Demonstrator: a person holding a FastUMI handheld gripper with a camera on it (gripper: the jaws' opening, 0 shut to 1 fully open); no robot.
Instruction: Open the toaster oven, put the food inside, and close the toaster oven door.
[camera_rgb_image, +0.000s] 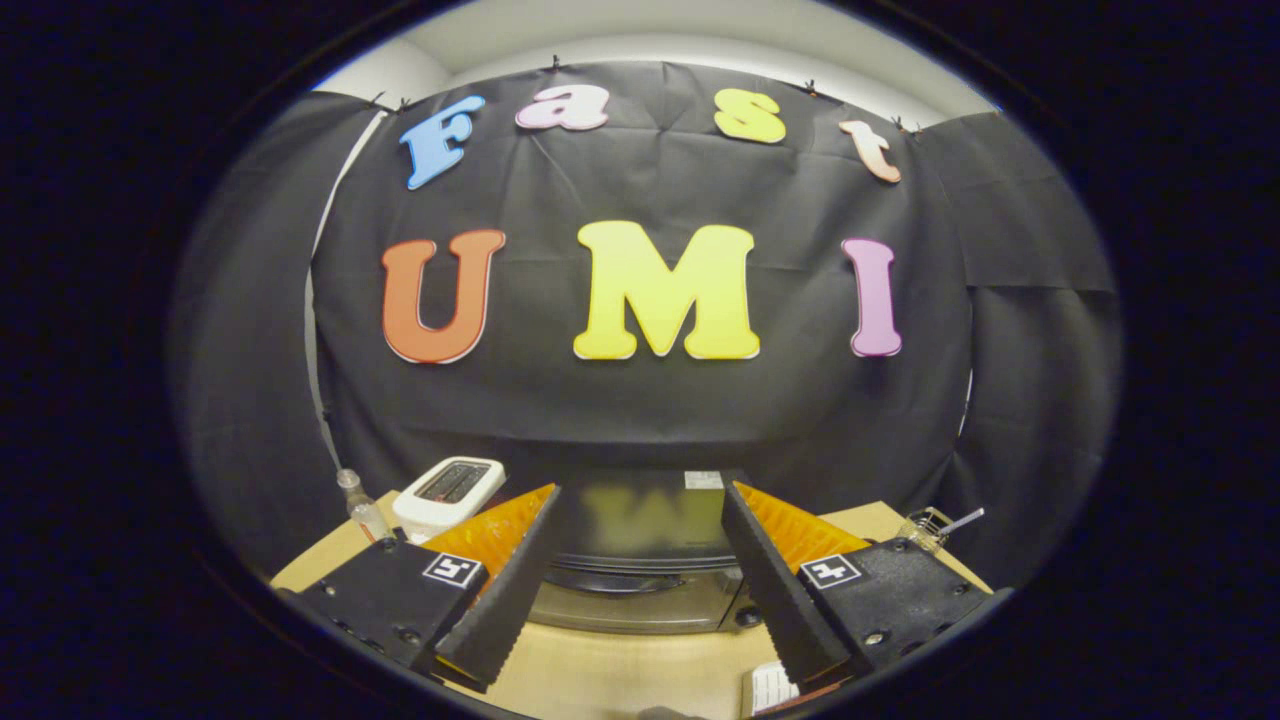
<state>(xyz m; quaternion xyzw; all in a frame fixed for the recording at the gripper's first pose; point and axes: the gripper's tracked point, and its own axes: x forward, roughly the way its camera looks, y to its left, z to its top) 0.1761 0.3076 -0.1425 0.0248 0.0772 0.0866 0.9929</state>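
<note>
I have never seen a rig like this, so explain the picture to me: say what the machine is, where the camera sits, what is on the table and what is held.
The camera rides on a hand-held two-finger gripper and looks forward along its fingers. They stand open and hold nothing. Just ahead, between them, a dark toaster oven sits on a wooden table, its door shut. Beside it are a white pop-up toaster and a small clear bottle; on the oven's other side is a small glass item too small to identify.

You can read nothing: the white label (703, 480) on the toaster oven (640, 560), at 12 o'clock between the gripper's (640, 490) spread fingers (510, 590), is too blurred.
</note>
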